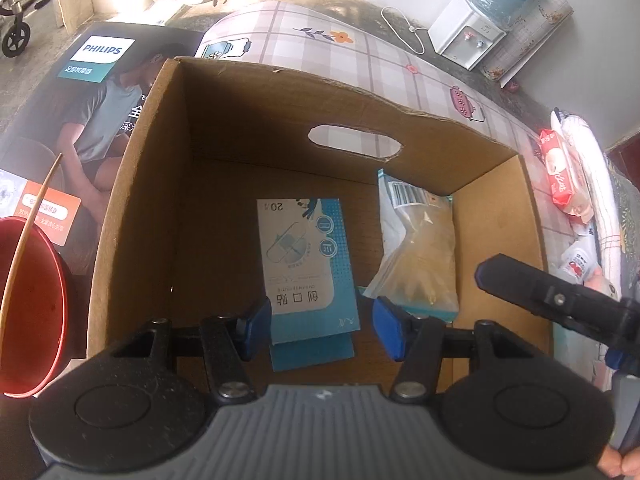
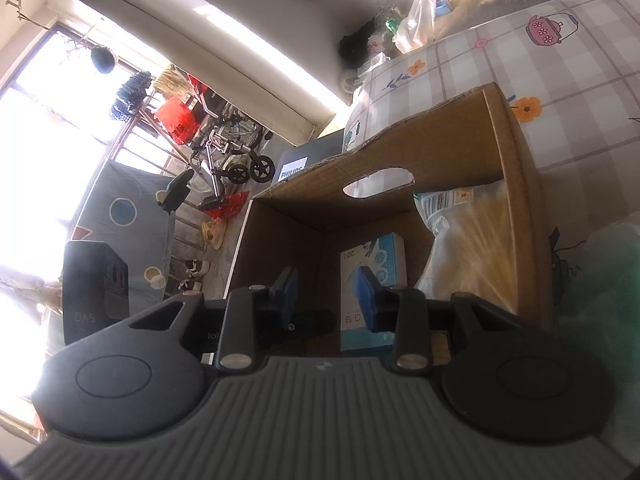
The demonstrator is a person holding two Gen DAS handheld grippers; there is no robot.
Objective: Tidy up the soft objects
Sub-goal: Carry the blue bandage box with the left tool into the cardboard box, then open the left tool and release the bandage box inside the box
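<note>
Both my left gripper and right gripper hover unclenched, empty, over the cardboard box; next I judge fetching another soft item.

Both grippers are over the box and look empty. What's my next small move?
Probably swing the right gripper out toward the soft packs lying outside the box. The plaster packet and the bag already lie inside it, and both grippers, the left gripper too, hold nothing.
</note>
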